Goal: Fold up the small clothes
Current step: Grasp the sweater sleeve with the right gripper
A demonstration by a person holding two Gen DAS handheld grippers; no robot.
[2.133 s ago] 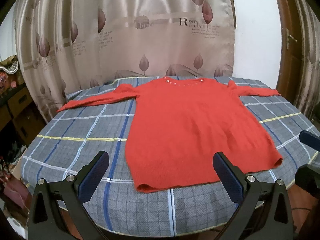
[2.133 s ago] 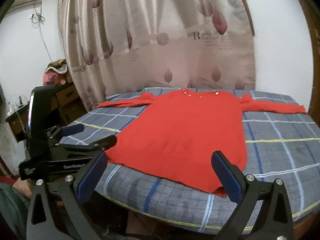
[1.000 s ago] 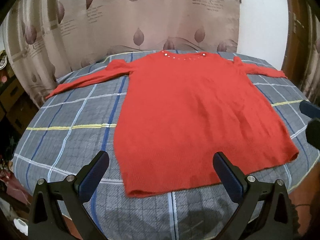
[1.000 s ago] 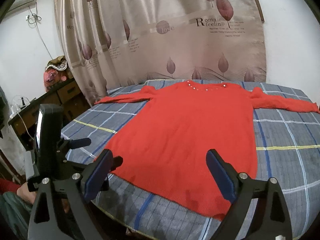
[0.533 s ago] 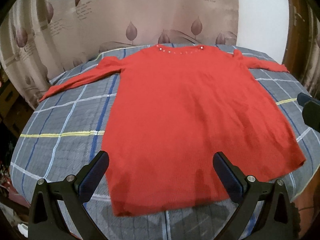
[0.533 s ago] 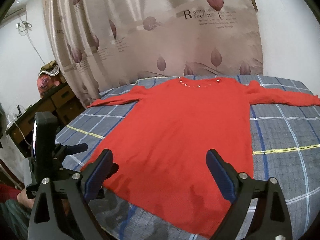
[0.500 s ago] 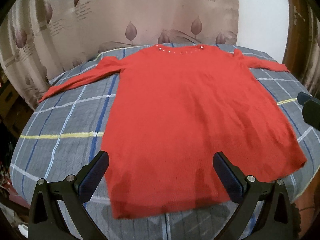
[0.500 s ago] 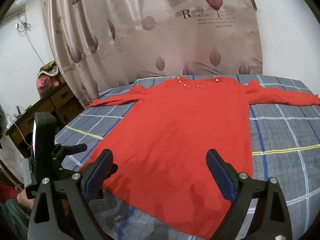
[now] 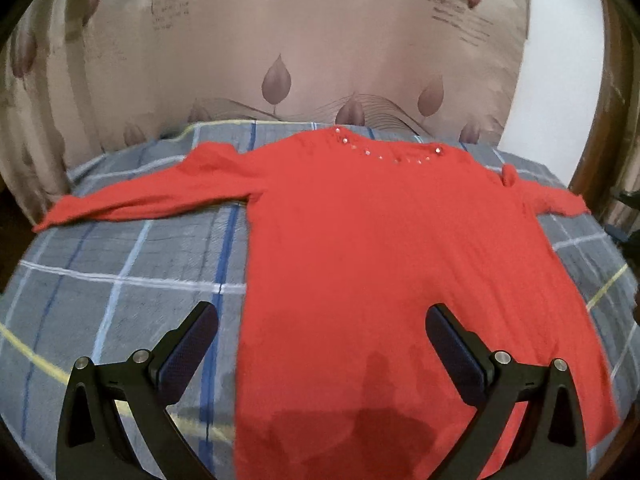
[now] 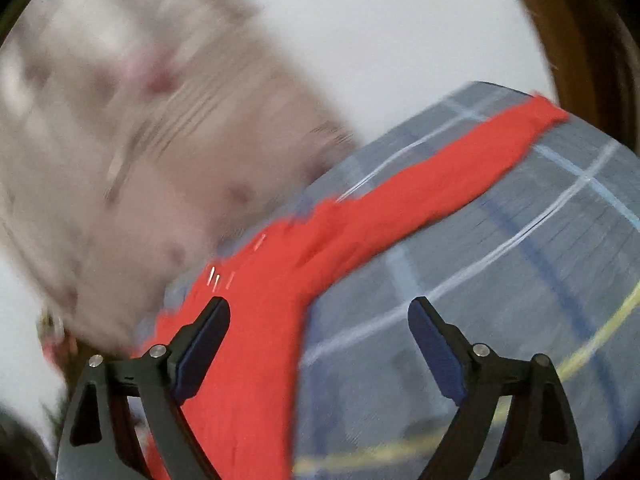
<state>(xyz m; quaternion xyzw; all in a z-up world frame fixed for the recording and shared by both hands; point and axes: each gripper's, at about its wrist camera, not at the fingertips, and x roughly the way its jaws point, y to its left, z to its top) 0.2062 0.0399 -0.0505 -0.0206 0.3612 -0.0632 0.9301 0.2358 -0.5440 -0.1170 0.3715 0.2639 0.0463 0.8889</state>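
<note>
Jaws of the left gripper (image 9: pixel 320 354) stand wide apart and hold nothing; we see them poised over the near hem of the red sweater (image 9: pixel 384 264), the pad at 7 o'clock over the plaid cloth (image 9: pixel 120 264), the pad at 5 o'clock over red knit. Jaws of the right gripper (image 10: pixel 318 342) are likewise spread wide and empty; its view is tilted and heavily blurred. There the 7 o'clock pad sits over the sweater body (image 10: pixel 256 360), the 5 o'clock pad over plaid.

Sweater lies flat, front up, on the bench, hem toward us. We note a dark shadow on the knit near the hem. Further out, one sleeve (image 9: pixel 140 200) runs toward 10 o'clock, the other sleeve (image 9: pixel 548 200) toward 2 o'clock; in the right view a sleeve (image 10: pixel 460 172) stretches to 1 o'clock. Beaded neckline (image 9: pixel 384 152) lies at the far edge. Beyond, at 12 o'clock, hangs a leaf-print curtain (image 9: pixel 280 60).
</note>
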